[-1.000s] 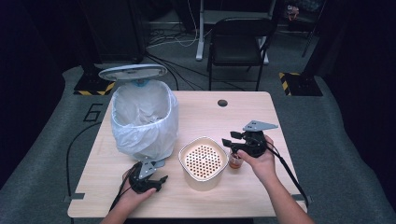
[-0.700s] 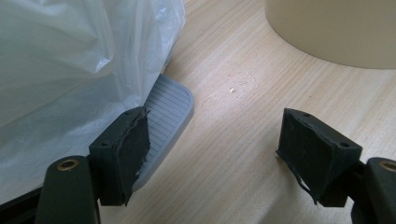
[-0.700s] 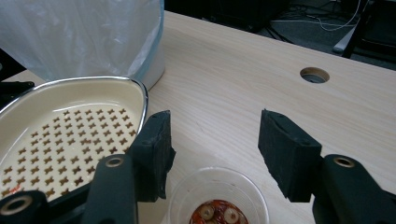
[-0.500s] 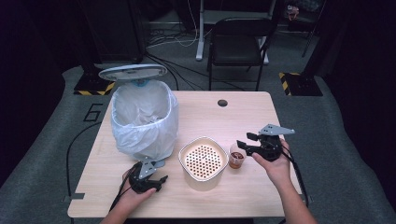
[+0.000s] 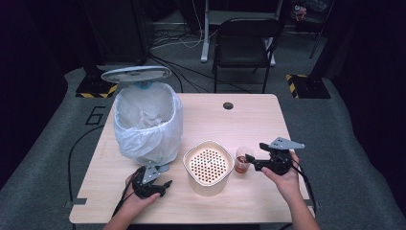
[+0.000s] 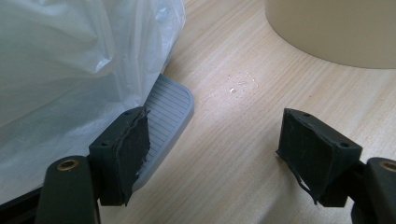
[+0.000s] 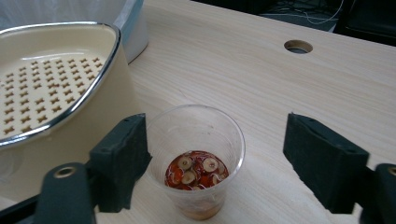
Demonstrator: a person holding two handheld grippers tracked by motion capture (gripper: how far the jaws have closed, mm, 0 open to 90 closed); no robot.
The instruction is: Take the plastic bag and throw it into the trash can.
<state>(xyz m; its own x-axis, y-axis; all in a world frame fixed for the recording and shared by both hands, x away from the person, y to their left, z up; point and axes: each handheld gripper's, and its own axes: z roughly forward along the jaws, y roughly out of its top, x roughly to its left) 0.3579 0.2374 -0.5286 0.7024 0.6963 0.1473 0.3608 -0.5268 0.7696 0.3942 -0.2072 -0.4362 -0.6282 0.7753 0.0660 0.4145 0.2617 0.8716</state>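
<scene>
A clear plastic cup (image 5: pixel 242 162) with red liquid and round seed slices stands on the table just right of a cream container (image 5: pixel 208 165) with a perforated top. My right gripper (image 5: pixel 251 160) is open at the cup's right side. In the right gripper view the cup (image 7: pixel 196 158) stands between the spread jaws of the right gripper (image 7: pixel 219 161), nearer the left one, untouched. My left gripper (image 5: pixel 162 185) rests open on the table in front of the bin (image 5: pixel 146 122). In the left gripper view the left gripper (image 6: pixel 217 149) has nothing between its jaws, beside the bin's grey foot pedal (image 6: pixel 168 109).
The bin holds a white plastic bag (image 6: pixel 65 56) and its lid (image 5: pixel 136 73) stands raised. Small water drops (image 6: pixel 240 84) lie on the wood near the cream container (image 6: pixel 336 28). A cable hole (image 5: pixel 228 105) is at the table's far side. A chair (image 5: pixel 244 40) stands behind the table.
My right gripper has drawn back to the right and come down level with the cup. The left gripper, cup, container and bin have not moved.
</scene>
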